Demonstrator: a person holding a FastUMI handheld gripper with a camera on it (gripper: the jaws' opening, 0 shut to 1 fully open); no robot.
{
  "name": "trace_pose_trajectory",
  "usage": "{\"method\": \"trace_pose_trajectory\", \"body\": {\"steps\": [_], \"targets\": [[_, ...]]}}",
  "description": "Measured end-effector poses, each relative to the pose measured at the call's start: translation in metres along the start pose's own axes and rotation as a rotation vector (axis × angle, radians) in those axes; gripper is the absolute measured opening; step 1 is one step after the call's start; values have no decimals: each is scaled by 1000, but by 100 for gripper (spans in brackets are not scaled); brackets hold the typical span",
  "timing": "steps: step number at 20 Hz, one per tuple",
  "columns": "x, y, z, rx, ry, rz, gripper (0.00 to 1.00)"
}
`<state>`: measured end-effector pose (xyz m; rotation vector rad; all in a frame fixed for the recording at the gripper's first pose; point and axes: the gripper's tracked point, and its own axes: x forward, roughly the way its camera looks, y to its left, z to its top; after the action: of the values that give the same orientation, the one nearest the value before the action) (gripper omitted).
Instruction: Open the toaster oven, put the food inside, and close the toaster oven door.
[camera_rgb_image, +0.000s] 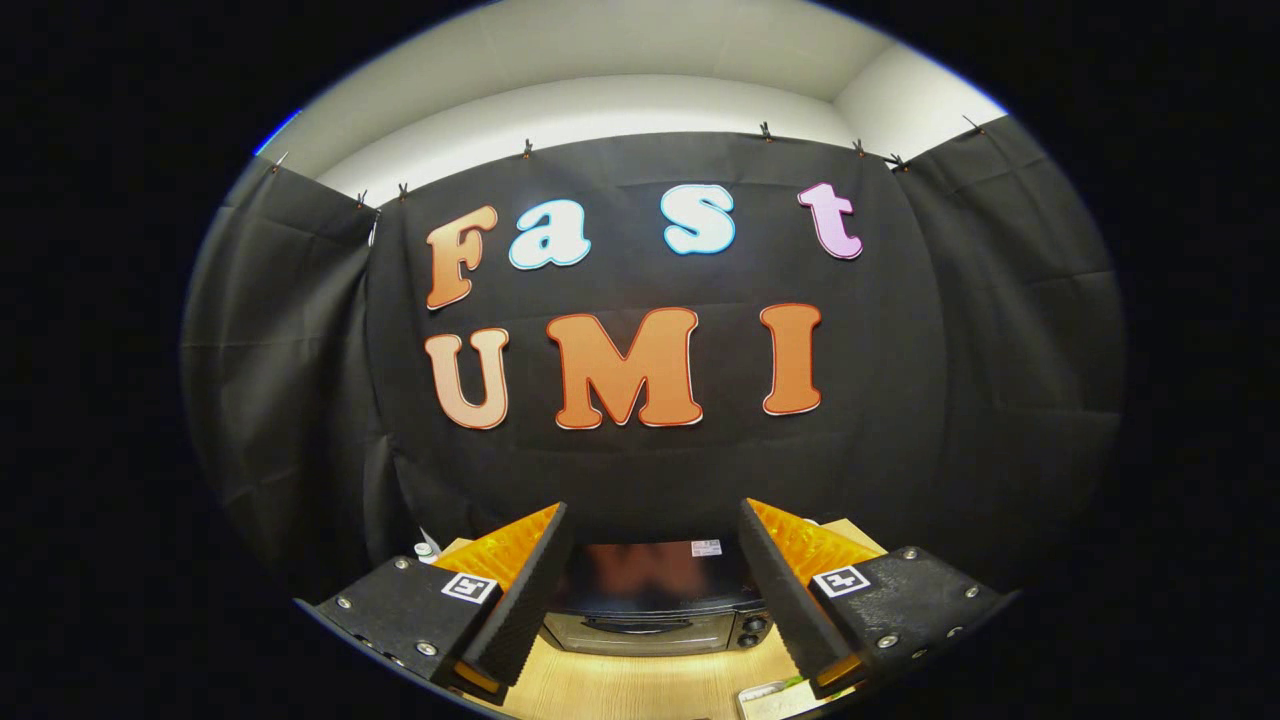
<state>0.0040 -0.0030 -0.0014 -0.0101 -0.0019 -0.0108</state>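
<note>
My gripper (655, 590) is held high and stands open, with nothing between its two black ribbed fingers (520, 600). Below and beyond the fingers stands the toaster oven (655, 610), dark and glossy on top, its door shut with a handle across the front and two knobs (752, 630) at its right. Just under the right finger, a pale tray with something green on it (780, 695) lies on the wooden table (640, 685); I cannot make out the food clearly.
The black cloth wall rises right behind the oven and wraps around both sides. A small white object (425, 548) sits at the table's back left, beside the left finger. Bare wooden table lies in front of the oven.
</note>
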Motion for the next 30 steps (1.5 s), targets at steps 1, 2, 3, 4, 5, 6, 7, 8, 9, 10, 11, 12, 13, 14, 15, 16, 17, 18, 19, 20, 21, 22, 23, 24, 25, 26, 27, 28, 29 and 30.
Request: {"method": "trace_pose_trajectory", "body": {"steps": [1, 2, 3, 4, 5, 6, 7, 8, 9, 10, 11, 12, 13, 14, 15, 16, 17, 18, 19, 20, 21, 22, 23, 24, 25, 26, 27, 28, 29, 30], "targets": [[1, -1, 0, 3, 2, -1, 99], [2, 0, -1, 6, 5, 0, 99], [2, 0, -1, 11, 7, 4, 99], [3, -1, 0, 17, 3, 7, 99], [4, -2, 2, 21, 1, 4, 99], [5, -5, 2, 22, -3, 0, 99], [5, -6, 3, 22, -5, -4, 99], [6, -7, 2, 20, -7, -5, 99], [8, -7, 2, 18, -7, -6, 99], [11, -8, -2, 18, -4, -7, 99], [14, -7, -6, 18, 2, -7, 99], [19, -7, -11, 20, 6, -8, 99], [25, -5, -17, 21, 11, -11, 99], [31, -5, -26, 16, 21, -19, 99], [37, -2, -36, 7, 39, -20, 99], [43, 3, -46, -2, 52, -18, 99], [51, 7, -54, -11, 61, -15, 99], [59, 10, -64, -22, 71, -13, 99], [66, 14, -76, -33, 88, -11, 99], [74, 16, -89, -38, 108, -9, 99], [82, 17, -104, -40, 130, -10, 99], [91, 17, -118, -41, 152, -14, 99], [99, 17, -133, -43, 178, -14, 99], [107, 16, -149, -50, 204, -17, 99], [113, 15, -164, -64, 232, -21, 99], [119, 13, -180, -80, 260, -28, 99], [124, 12, -193, -87, 285, -31, 99], [129, 13, -205, -87, 307, -27, 99], [134, 14, -216, -82, 328, -25, 99], [138, 14, -227, -80, 348, -24, 99]]}}
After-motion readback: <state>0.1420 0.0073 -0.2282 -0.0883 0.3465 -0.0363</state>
